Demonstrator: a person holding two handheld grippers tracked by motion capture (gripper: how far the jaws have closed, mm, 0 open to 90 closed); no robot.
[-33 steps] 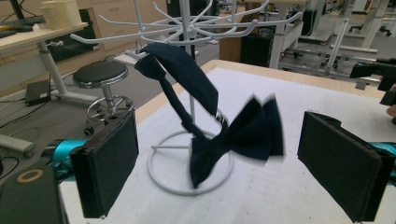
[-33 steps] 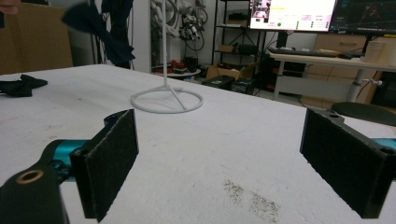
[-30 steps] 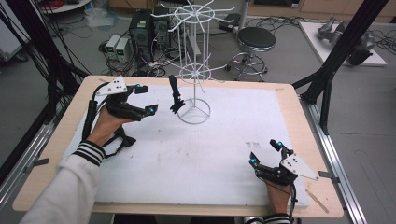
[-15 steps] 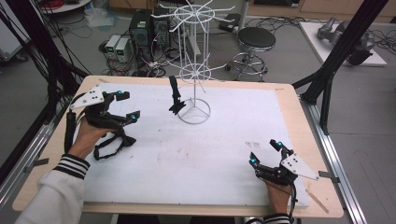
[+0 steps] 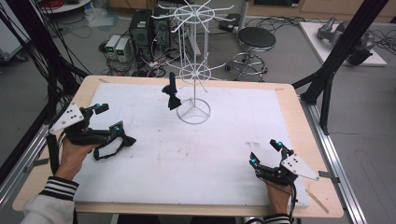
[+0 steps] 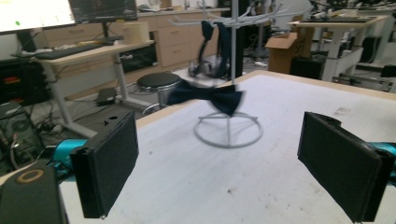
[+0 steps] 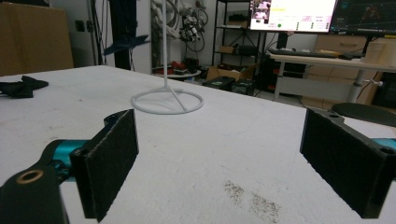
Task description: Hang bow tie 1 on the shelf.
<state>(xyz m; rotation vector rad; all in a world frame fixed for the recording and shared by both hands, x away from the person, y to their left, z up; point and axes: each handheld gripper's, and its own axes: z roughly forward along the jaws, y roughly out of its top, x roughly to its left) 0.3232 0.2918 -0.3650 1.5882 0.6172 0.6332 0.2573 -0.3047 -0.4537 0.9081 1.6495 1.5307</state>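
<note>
High view: left gripper near the left edge of the table, held in a hand with a striped cuff, jaws spread wide, nothing between them. Just beside its lower jaw, flat tie, a dark bow tie with a looped strap, lying on the white surface; touching or not, cannot tell. Farther back, near the middle, white wire rack upright on its ring base, with hung tie dangling from a lower arm just left of the pole, clear of the table. Right gripper near the front right corner, well apart from both ties, jaws likewise parted and empty. Left gripper view: two black pads wide apart, bare table between; beyond them the hung tie, blurred, level with the pole above the ring base. Right gripper view: pads apart again with nothing in the gap; rack base ahead on the table, flat tie far off at the left edge, a monitor lit behind.
</note>
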